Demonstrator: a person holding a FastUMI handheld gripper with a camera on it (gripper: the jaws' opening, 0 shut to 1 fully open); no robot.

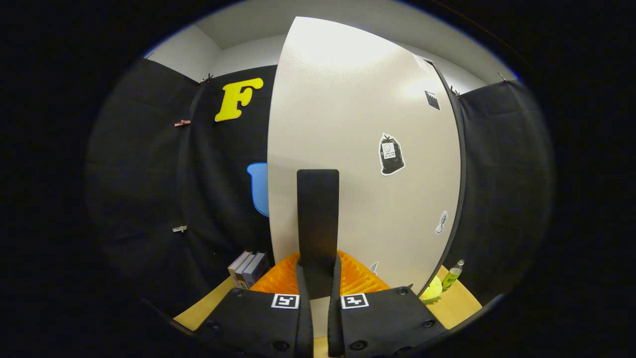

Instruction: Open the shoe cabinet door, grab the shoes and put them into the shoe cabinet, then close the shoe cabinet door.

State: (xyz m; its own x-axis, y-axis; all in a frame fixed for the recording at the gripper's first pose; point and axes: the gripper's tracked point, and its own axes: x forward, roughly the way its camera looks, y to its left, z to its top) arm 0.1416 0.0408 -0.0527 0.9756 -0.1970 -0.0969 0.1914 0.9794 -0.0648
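The white shoe cabinet door [362, 149] stands upright right in front of me, with a few stickers on its face. A flat black vertical handle [318, 214] sticks out from it. My gripper [318, 272] is shut on the lower end of this handle, with one finger pressing on each side. An orange ribbed thing [365, 281] lies low behind the handle, just past the fingers; I cannot tell what it is. The door's left edge shows against the booth wall.
Two or three grey books [247, 268] stand on the wooden tabletop [459, 308], left of the door's foot. Past the door's right edge, a small green bottle [453, 274] and a yellow-green round object [431, 291] sit on the table.
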